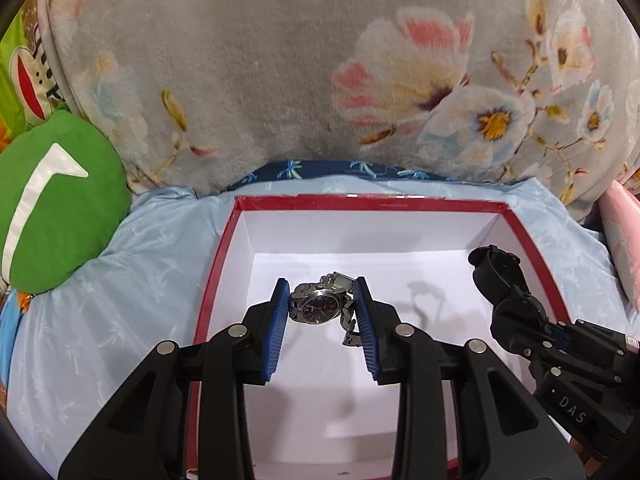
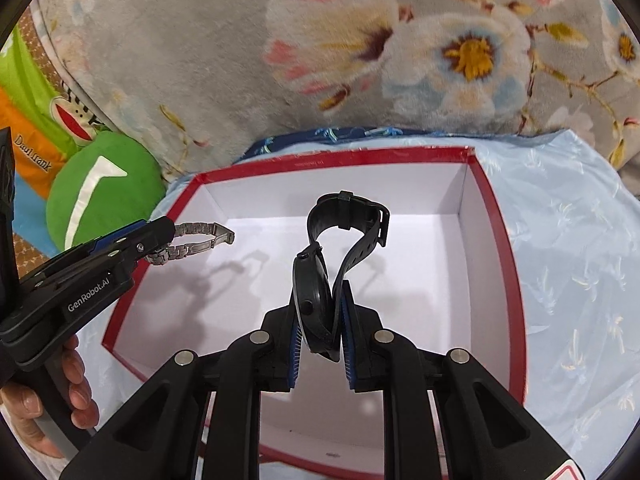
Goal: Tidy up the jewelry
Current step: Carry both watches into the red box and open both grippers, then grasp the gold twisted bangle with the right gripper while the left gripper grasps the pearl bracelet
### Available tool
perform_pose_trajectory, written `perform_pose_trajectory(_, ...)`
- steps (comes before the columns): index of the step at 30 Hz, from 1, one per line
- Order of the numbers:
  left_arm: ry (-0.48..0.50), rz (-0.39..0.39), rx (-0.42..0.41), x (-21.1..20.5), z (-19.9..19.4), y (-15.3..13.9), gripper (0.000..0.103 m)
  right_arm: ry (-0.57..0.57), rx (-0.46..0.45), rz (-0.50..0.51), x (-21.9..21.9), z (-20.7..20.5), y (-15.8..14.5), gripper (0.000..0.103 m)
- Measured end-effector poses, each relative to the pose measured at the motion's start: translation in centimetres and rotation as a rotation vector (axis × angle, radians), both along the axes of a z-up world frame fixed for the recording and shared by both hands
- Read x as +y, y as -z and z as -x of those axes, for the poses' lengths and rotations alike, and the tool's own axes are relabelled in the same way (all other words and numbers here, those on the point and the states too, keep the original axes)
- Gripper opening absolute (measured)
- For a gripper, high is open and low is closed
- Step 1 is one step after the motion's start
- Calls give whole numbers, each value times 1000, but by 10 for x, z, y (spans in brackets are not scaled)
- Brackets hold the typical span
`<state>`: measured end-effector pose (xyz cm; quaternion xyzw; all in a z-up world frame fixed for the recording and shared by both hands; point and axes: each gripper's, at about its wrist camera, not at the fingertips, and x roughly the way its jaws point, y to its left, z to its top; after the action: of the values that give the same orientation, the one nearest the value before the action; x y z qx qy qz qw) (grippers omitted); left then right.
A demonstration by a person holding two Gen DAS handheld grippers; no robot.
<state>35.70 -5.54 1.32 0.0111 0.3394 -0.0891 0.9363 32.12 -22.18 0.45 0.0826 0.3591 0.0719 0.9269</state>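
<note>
Both hand-held grippers are angled down over an open box (image 1: 224,248), red outside and white inside, which lies on pale blue bedding (image 1: 132,264). The left hand-held gripper (image 1: 322,312) is clamped on a steel watch (image 1: 318,306) with a dark dial, seen at the centre of the left view above the box floor. The right hand-held gripper (image 2: 318,320) is clenched on a black watch (image 2: 316,300), gripped edge-on by its case, the rubbery strap looped upward mid-frame. Only the right view shows the metal link bracelet sticking out sideways from the left gripper, and a hand (image 2: 76,388) on its handle at lower left. A floral fleece blanket (image 1: 280,60) and a green cushion (image 1: 56,200) lie behind.
</note>
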Motion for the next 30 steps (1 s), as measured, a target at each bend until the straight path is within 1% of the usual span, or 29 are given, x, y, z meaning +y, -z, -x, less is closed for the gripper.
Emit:
perform_pose_trajectory(3, -2, -4, 29, -2, -9, 14, 32, 1, 19, 4, -1, -8, 10, 17)
perform_pose_trajectory(6, -7, -1, 62, -3, -17, 27, 32, 1, 37, 19, 0, -14, 20, 23)
perform_pose_trajectory(7, -10, 6, 64, -2, -19, 30, 32, 3, 38, 30, 1, -14, 22, 26)
perform_pose_trajectory(8, -26, 10, 46, 0, -19, 32, 34, 4, 38, 49, 2, -14, 24, 35)
perform_pose_trajectory(9, -41, 8, 32, 1, -19, 32, 47, 19, 27, 84, 4, -13, 25, 43)
perform_pose_trajectory(10, -43, 10, 24, 2, -18, 31, 69, 33, 11, 109, 5, -11, 24, 57)
perform_pose_trajectory(11, -57, 6, 17, 5, -18, 28, 79, 42, -7, 126, 5, -8, 23, 63)
perform_pose_trajectory(12, -69, 2, 3, 7, -15, 23, 85, 55, -18, 152, 4, -3, 19, 65)
perform_pose_trajectory(14, -77, -9, -19, 12, -10, 12, 85, 75, -57, 177, 2, 6, 7, 66)
perform_pose_trajectory(17, -77, 16, -25, 25, 5, -9, 85, 80, -97, 136, -6, 23, -12, 66)
perform_pose_trajectory(19, -81, 19, -36, 33, 21, -23, 85, 76, -128, 113, -10, 43, -30, 66)
perform_pose_trajectory(22, -82, 12, -60, 47, 61, -47, 89, 66, -166, 93, -12, 74, -52, 68)
perform_pose_trajectory(24, -81, 6, -67, 55, 86, -57, 90, 59, -192, 90, -13, 102, -65, 69)
perform_pose_trajectory(27, -83, 7, -75, 70, 124, -65, 91, 48, -206, 92, -13, 147, -74, 70)
perform_pose_trajectory(30, -80, -3, -64, 84, 160, -58, 93, 57, -186, 102, -17, 187, -68, 70)
